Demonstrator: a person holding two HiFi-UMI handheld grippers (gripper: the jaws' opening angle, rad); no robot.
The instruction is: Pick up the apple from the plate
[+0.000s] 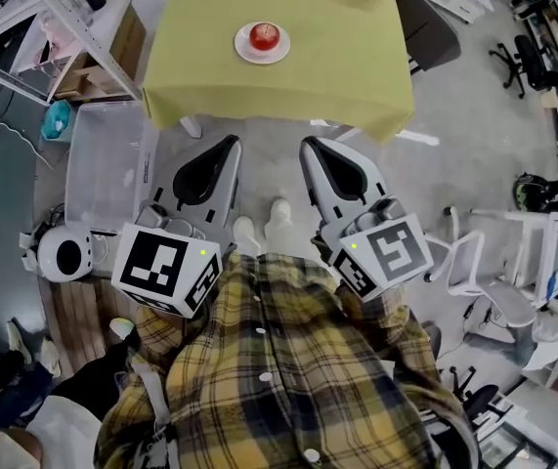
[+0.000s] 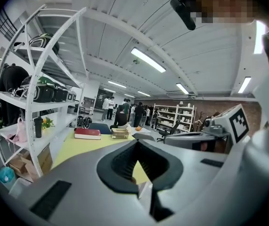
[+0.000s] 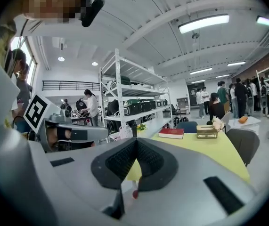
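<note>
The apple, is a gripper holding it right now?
No, the apple sits on the white plate on the table, while the left gripper and right gripper are shut and empty, short of the table.

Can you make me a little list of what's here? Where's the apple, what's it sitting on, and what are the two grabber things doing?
apple: red, sitting on the plate
plate: white, round, on the table
table: covered in yellow-green cloth
also on the table: a red book at the far end
left gripper: jaws together, holding nothing
right gripper: jaws together, holding nothing
where the grippers are: side by side over the floor, short of the table, not touching the apple
apple picked up: not yet
</note>
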